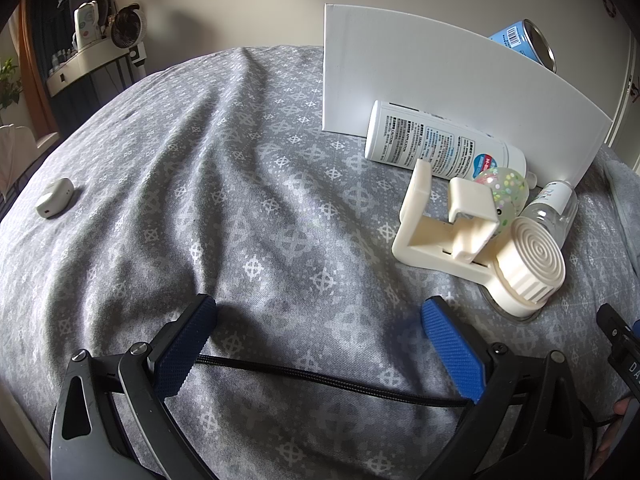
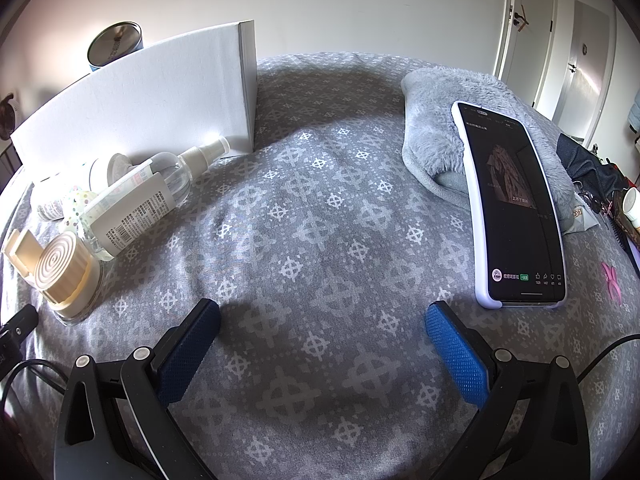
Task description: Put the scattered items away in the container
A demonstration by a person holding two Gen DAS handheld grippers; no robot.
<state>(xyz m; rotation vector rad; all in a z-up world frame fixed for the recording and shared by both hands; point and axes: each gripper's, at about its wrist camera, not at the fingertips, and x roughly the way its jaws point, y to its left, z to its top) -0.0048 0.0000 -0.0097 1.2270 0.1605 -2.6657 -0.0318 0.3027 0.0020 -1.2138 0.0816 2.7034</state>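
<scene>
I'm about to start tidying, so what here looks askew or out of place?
A blue can pokes up tilted above the white box wall. In front, the white bottle, clear spray bottle and cream phone holder lie toppled in a heap. A small white case sits alone, far left.

Bed sheet (image 2: 320, 220) grey with white cross motifs. Box (image 1: 440, 80) plain white. Holder (image 1: 440, 240) cream, spiral-ridged knob. Ball (image 1: 504, 188) clear with pastel dots. Can (image 1: 520, 40) blue. Tool pads (image 2: 456, 356) blue, textured. Phone (image 2: 516, 208) black screen, white case.
</scene>
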